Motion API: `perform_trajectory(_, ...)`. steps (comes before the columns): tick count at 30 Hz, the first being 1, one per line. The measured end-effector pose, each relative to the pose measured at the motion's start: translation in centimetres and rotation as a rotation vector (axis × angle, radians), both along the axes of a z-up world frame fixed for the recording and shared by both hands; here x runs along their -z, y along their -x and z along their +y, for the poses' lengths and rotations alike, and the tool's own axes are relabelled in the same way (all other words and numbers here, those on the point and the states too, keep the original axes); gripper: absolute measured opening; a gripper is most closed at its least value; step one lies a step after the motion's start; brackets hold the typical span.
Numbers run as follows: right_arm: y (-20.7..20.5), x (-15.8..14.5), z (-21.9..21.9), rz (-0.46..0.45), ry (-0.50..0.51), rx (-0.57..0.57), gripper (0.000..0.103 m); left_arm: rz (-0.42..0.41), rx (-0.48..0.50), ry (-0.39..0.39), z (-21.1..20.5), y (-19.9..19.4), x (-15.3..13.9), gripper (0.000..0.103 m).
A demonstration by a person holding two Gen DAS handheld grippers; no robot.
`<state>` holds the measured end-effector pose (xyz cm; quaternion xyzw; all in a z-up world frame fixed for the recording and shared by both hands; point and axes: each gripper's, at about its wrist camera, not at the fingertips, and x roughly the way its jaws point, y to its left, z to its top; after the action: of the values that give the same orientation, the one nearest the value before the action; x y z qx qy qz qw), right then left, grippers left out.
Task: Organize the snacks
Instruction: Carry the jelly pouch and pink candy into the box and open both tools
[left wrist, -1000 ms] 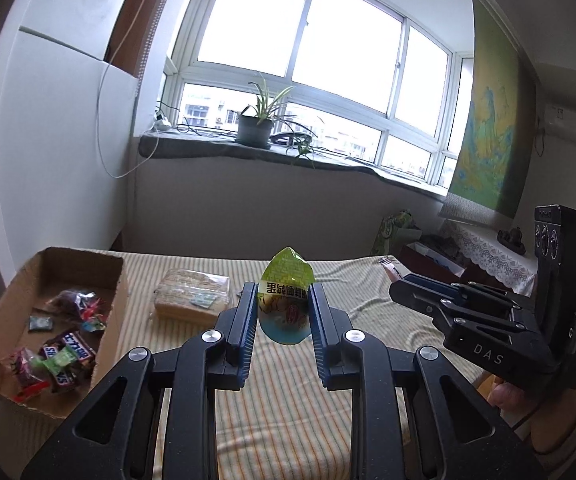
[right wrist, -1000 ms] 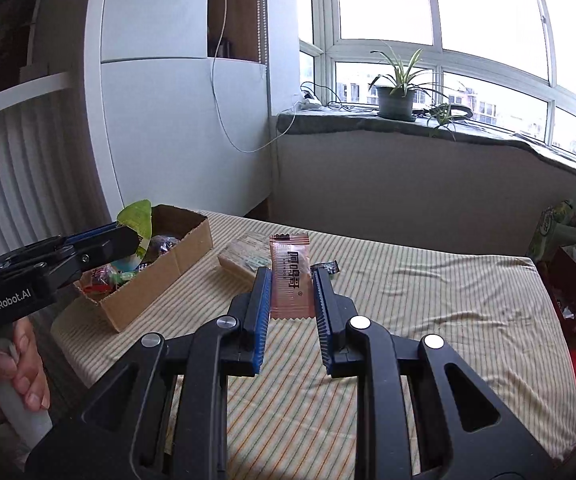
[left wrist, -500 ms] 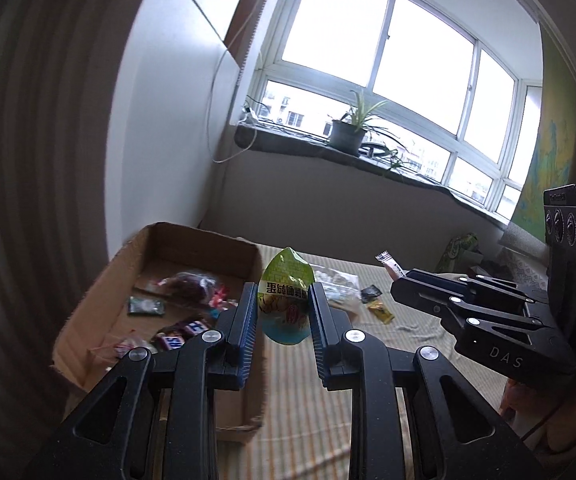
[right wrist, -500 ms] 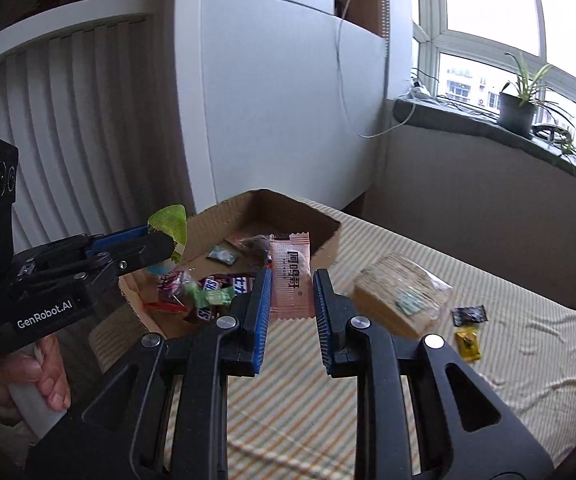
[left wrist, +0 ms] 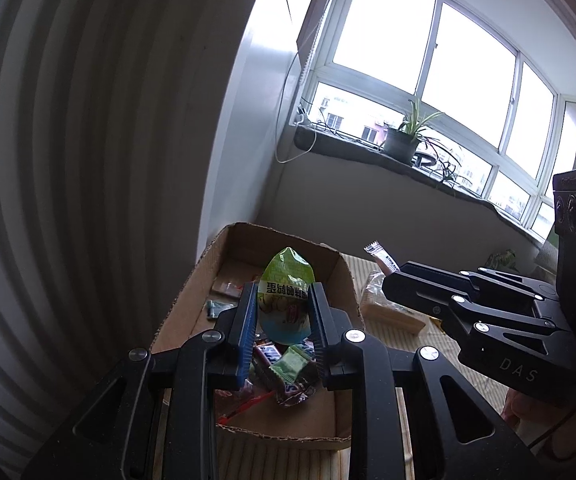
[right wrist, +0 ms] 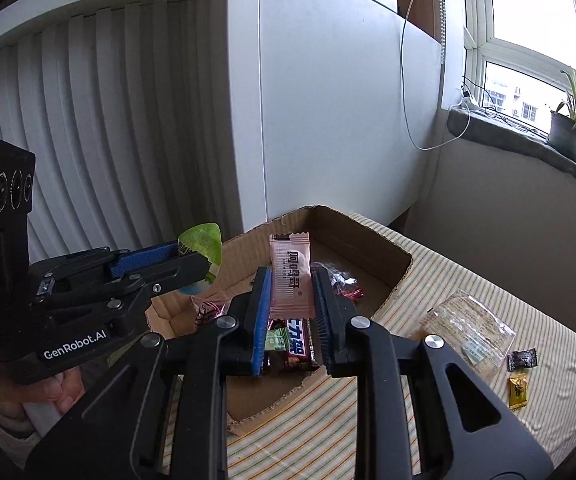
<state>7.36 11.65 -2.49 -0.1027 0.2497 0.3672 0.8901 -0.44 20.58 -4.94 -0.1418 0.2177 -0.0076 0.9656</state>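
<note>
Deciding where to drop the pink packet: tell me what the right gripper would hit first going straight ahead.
Probably the snacks in the cardboard box: the right gripper, shut on the pink packet, points down into it, toward the red-wrapped candy. Depth is unclear.

Cardboard box [right wrist: 392, 276]: matt brown corrugated board, torn rough edges. Inside it, glossy foil and plastic candy wrappers [left wrist: 288, 372]. Green pouch [left wrist: 285, 296] in left claw [left wrist: 281, 320]: shiny film. Pink wafer packet [right wrist: 291, 280] in right claw [right wrist: 290, 312]: satin plastic, crimped ends. Both claws matt black plastic, ribbed blue pads [right wrist: 259, 320], bright metal pins. Beside the box, striped woven cloth [right wrist: 468, 412], slightly creased, on the tabletop.
</note>
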Motion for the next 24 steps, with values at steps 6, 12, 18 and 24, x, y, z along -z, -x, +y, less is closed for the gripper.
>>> perform_trajectory(6, -1.8, 1.1, 1.2, 0.020, 0.010, -0.020, 0.022, 0.028, 0.001, 0.002, 0.5, -0.8, 1.0, 0.023)
perform_trajectory(12, -3.7, 3.2, 1.9, 0.068, 0.027, -0.019, 0.039, 0.076, -0.010, -0.028, 0.6, -2.1, 2.1, 0.035)
perform_trajectory(18, -3.7, 4.5, 1.0, 0.103, 0.032, -0.008, 0.040, 0.076, -0.072, -0.030, 1.5, -2.1, 2.3, 0.066)
perform_trajectory(24, -2.2, 3.6, 0.9, 0.073, 0.025, -0.020, 0.045, 0.056, -0.097, -0.017, 1.8, -1.7, 1.2, 0.067)
